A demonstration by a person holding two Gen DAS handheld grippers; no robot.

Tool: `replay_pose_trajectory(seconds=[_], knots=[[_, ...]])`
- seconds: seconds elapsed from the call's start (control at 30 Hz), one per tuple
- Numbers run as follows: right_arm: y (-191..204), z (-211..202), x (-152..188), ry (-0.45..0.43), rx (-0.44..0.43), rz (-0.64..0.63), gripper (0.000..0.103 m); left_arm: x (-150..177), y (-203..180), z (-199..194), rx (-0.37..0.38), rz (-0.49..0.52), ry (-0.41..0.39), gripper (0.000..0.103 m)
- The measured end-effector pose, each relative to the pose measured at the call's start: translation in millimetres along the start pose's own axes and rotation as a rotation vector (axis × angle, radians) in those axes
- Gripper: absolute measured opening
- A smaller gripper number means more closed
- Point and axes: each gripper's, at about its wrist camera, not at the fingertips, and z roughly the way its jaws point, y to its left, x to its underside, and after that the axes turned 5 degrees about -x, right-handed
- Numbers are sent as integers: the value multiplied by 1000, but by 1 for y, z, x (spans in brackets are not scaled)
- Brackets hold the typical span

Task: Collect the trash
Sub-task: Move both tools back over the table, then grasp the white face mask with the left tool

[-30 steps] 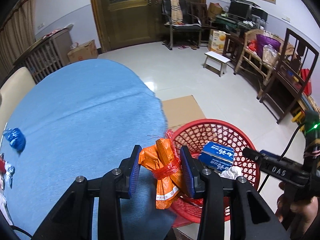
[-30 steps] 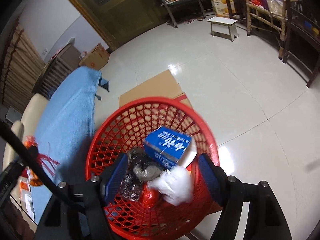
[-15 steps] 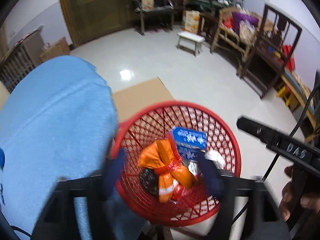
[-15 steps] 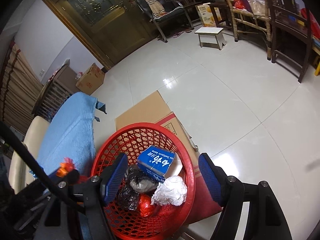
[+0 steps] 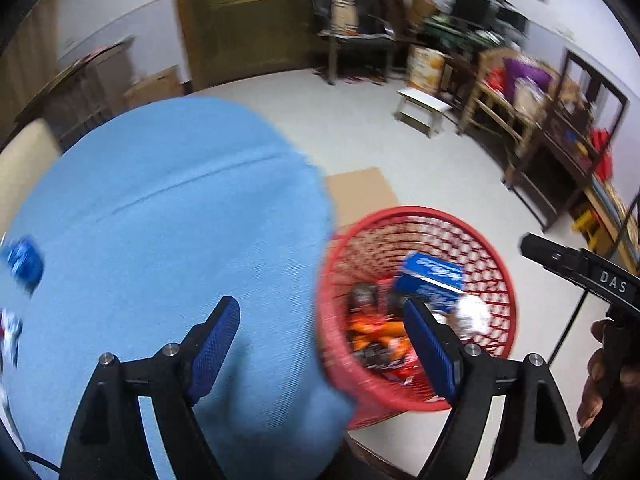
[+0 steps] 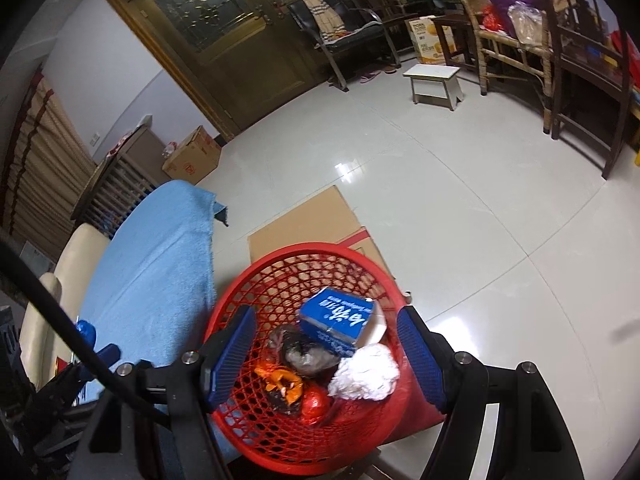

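Note:
A red mesh basket stands on the floor beside the blue-clothed table. In it lie an orange bag, a blue box, a white crumpled wad, a dark bag and a red wrapper. My left gripper is open and empty over the table edge beside the basket. My right gripper is open and empty above the basket. A blue wrapper lies at the table's left.
Flat cardboard lies on the tiled floor behind the basket. A cream chair stands left of the table. A small stool, wooden chairs and cluttered shelves line the far right. More scraps sit at the table's left edge.
My left gripper opened and dropped the orange bag into the basket, then swung back left toward the table. The right gripper rose slightly above the basket.

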Motion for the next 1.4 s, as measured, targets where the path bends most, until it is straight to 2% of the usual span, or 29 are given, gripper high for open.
replay_pose_trajectory(seconds=[0.17,0.47,0.73,0.97,1.4], knots=[[37,13,9,33,-22,-66,76,26,78,-12,-66,-171,-12,84],[144,53,54,144,-94,-254,76,86,204,-30,-208,-400,-30,84],[228,82,98,237,-155,-416,76,131,292,-33,-288,-579,-17,84],[276,101,122,282,-172,-518,76,146,330,-31,-309,-649,-16,84],[337,129,149,337,-192,-643,76,152,356,-22,-332,-673,12,84]])
